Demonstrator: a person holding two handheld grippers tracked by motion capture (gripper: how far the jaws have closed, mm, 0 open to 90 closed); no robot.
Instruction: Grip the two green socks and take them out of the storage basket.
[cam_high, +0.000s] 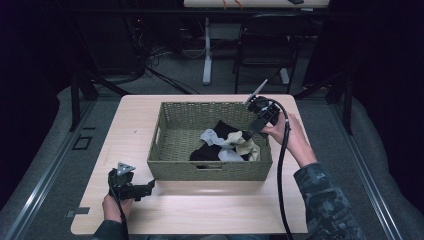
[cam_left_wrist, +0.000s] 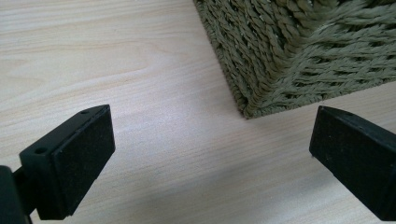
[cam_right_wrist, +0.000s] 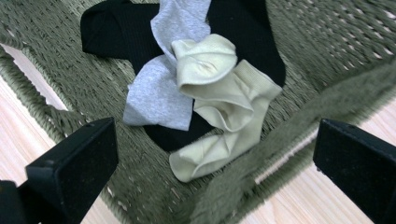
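Nearest the high camera, the left gripper (cam_high: 145, 190) lies low on the wooden table (cam_high: 210, 210), just off the woven basket's (cam_high: 210, 171) near-left corner, held by the person's left hand (cam_high: 114, 207). Its jaws stand wide apart with nothing between them; in the left gripper view they frame bare tabletop, with the basket's corner (cam_left_wrist: 261, 100) a little ahead of them, not touching either jaw.

Over the basket's right side, the right gripper (cam_high: 248, 133) is tilted downward from the person's right hand (cam_high: 290, 135), its cable (cam_high: 281, 180) trailing back toward the table's near edge. Its jaws are also spread wide and grip nothing. In the right gripper view they hang above the basket's rim (cam_right_wrist: 327, 100), looking down at a loose heap of socks on the basket's floor.

That heap sits in the right half of the basket, close to its near wall. A cream sock (cam_right_wrist: 224, 112) lies crumpled on top, partly overlapping a grey sock (cam_right_wrist: 159, 88); both rest on a black sock (cam_right_wrist: 121, 32) spread beneath them. In the high view the same pile shows the cream sock (cam_high: 247, 145) nearest the right gripper's tips, though whether they touch it cannot be told.
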